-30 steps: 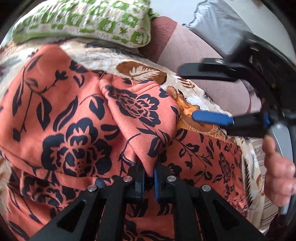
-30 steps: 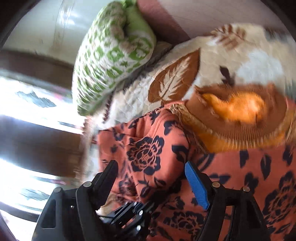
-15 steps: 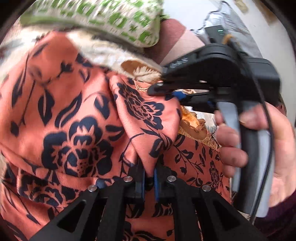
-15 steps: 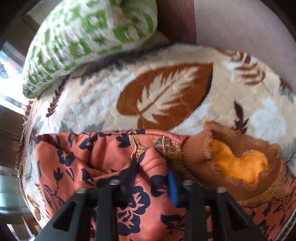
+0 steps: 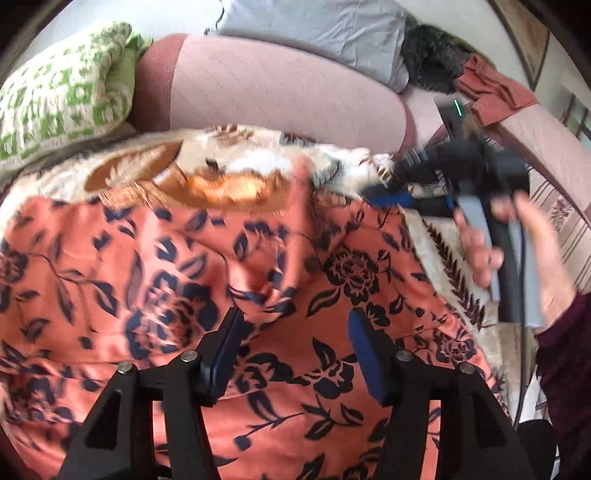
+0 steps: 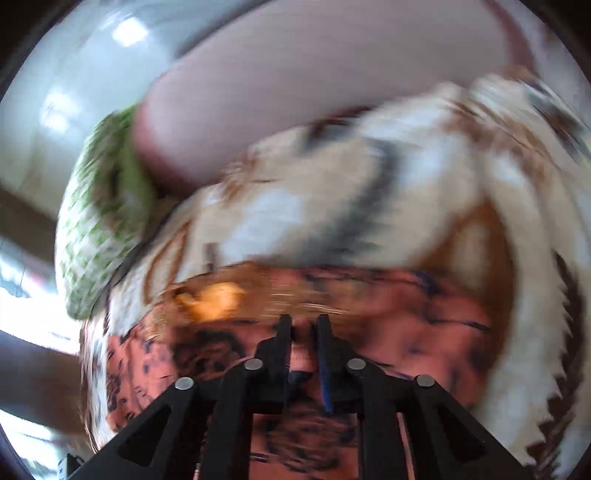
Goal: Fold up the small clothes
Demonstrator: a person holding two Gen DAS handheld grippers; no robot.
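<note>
An orange garment with dark blue flowers lies spread over a leaf-patterned blanket on a sofa. Its brown and orange neck part sits at the far edge. My left gripper hovers over the cloth with its jaws opening and nothing pinched between its pads. At the upper right, my right gripper is held by a person's hand at the garment's right edge. The blurred right wrist view shows this gripper nearly closed, its jaws opening slightly, with a pinch of the garment between the fingers.
A green and white pillow rests at the far left against the pink sofa back. On top of the sofa back lie a grey cloth, a black fuzzy thing and a rust-coloured cloth.
My left gripper let go of the raised fold and drew back. My right gripper closed on that fold and swept it to the right, and the garment now lies flatter.
</note>
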